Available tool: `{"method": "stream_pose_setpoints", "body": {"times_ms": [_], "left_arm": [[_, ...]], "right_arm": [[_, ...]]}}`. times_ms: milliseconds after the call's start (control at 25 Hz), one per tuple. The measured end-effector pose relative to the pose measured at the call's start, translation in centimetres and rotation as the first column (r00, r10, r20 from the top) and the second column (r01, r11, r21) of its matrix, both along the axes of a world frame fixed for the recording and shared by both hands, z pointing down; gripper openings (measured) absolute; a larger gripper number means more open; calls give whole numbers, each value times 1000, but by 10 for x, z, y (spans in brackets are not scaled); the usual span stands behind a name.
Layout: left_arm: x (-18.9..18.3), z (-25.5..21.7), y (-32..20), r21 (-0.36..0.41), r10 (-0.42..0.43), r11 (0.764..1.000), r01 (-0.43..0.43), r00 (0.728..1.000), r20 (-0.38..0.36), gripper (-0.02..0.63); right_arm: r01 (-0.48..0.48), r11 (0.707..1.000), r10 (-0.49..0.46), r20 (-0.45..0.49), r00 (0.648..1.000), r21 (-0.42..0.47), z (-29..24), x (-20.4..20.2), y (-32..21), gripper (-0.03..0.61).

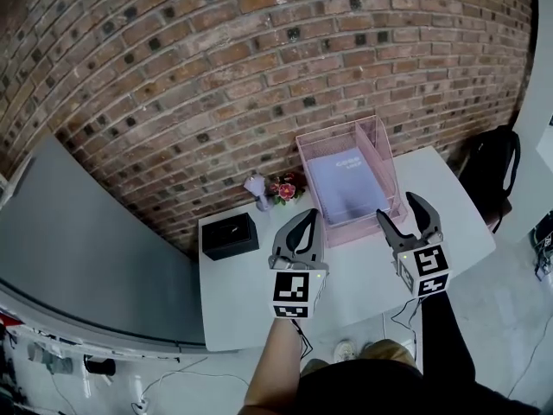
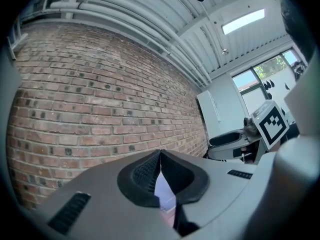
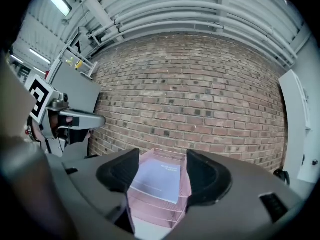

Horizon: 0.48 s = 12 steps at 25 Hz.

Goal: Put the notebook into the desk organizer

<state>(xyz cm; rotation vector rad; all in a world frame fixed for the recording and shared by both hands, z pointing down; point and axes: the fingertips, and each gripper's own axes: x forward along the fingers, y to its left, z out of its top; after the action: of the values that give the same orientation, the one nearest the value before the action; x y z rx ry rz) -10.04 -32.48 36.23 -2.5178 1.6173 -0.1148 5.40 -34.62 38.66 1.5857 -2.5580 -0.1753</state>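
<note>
**Spotter:** On the table, where is the notebook?

**Operator:** I see the notebook lying flat inside the pink organizer, cover up, in the wide compartment left of the divider. The organizer stands at the table's far side, by the brick wall.

**Spotter:** And your grippers?

**Operator:** I hold both over the table, just short of the organizer. My left gripper is clenched: in its own view the pads meet at the tips, with nothing between them. My right gripper is released, jaws wide apart and empty. Through that gap I look straight at the notebook in the organizer, well clear of the jaws.

**Spotter:** Anything else there?

**Operator:** A black box sits on the table's left part. Some flowers stand by the wall, between box and organizer. A black bag sits off the table's right end.
</note>
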Motion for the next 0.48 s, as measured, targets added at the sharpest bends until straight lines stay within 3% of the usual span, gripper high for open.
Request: {"method": "stream_pose_setpoints", "body": {"times_ms": [480], "left_arm": [[45,-6,38,-23,-21,1000,21,1000,-14,15]], "right_arm": [[69,997,-70,53,996,31,-9,41,44,285]]}}
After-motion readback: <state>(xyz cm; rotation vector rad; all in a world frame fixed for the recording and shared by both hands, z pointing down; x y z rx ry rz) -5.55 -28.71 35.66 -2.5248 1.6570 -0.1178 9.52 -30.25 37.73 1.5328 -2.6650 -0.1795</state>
